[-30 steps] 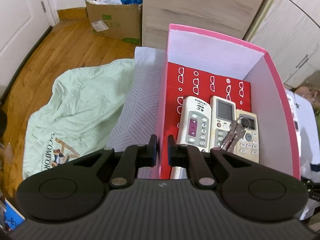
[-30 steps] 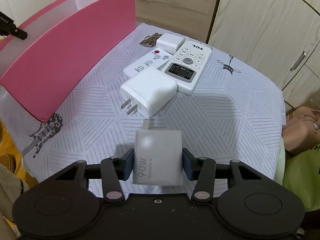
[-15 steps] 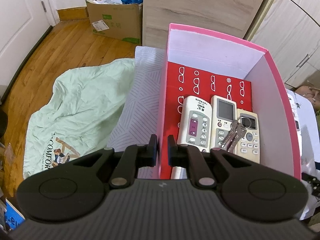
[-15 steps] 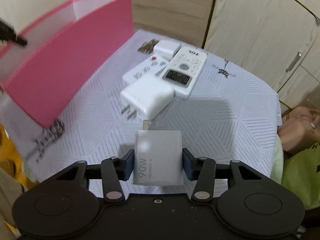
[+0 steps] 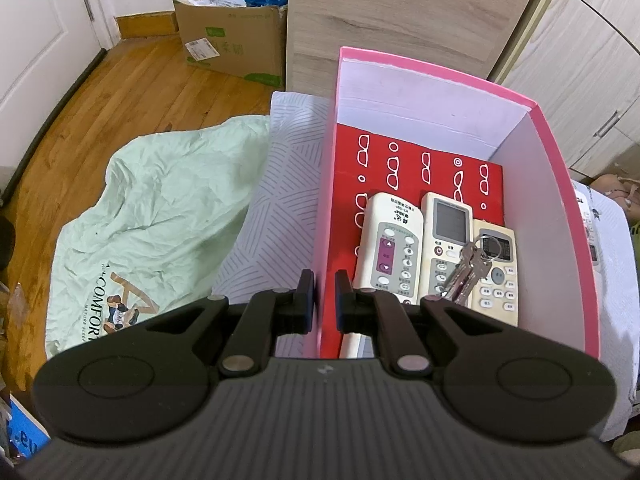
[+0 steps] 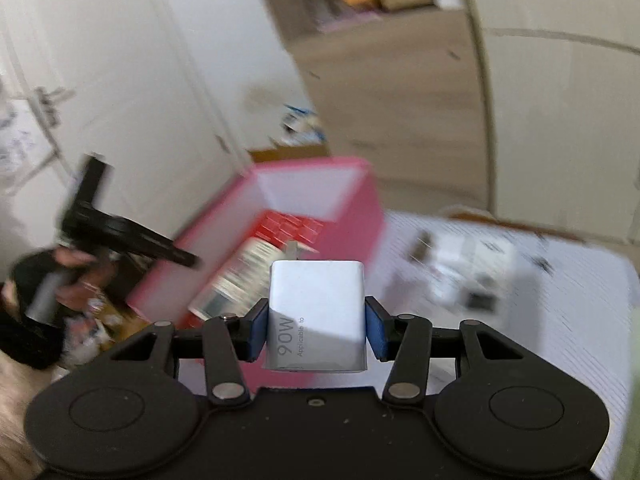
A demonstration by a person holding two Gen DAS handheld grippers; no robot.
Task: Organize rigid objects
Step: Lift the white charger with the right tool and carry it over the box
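Observation:
My left gripper (image 5: 325,296) is shut on the near left wall of the pink box (image 5: 560,184), which has a red patterned floor. Inside lie three white remotes (image 5: 390,248) side by side, with a bunch of keys (image 5: 466,270) across the two on the right. My right gripper (image 6: 316,320) is shut on a white 90W charger (image 6: 318,312), held in the air with its prongs pointing forward. Beyond it the blurred right wrist view shows the pink box (image 6: 360,208). The left gripper (image 6: 120,236) grips that box's edge. Blurred white objects (image 6: 472,272) lie on the tablecloth to the right.
The table has a white striped cloth (image 5: 280,216). A pale green printed bag (image 5: 160,208) lies on the wooden floor to the left. A cardboard box (image 5: 232,40) stands by a wooden cabinet (image 5: 400,12). Wardrobe doors (image 5: 580,80) rise at the right.
My right gripper has risen with the charger and swung left, so the pink box's open top now shows ahead. The left gripper and the box have not moved.

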